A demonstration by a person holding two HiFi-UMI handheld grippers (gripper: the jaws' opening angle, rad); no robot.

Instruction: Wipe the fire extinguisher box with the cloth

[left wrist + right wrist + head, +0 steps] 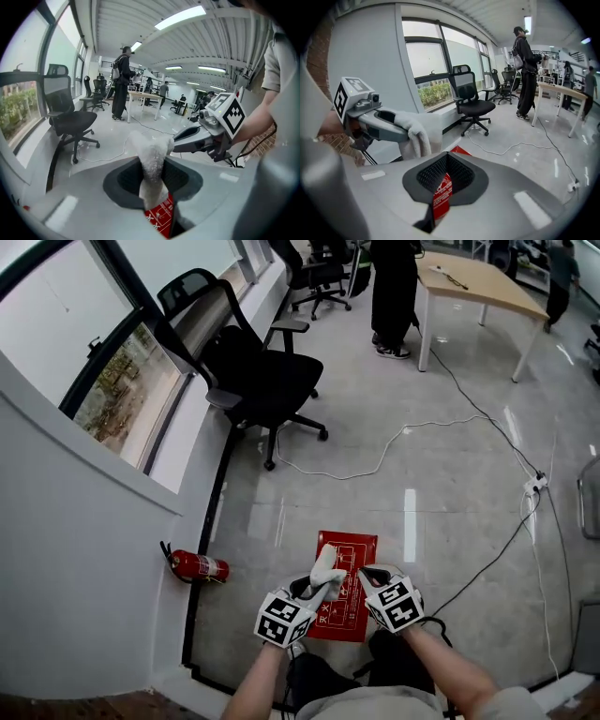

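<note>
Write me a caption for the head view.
Seen from above, the left gripper holds a white cloth over a red fire extinguisher box on the floor, right gripper alongside.

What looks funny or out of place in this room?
The fire extinguisher lies on its side on the floor by the wall, left of the red fire extinguisher box rather than in it. A white cable also trails loose across the floor, where someone might trip.

Wall [84, 596] left of box [354, 554], floor [441, 502] ahead
</note>
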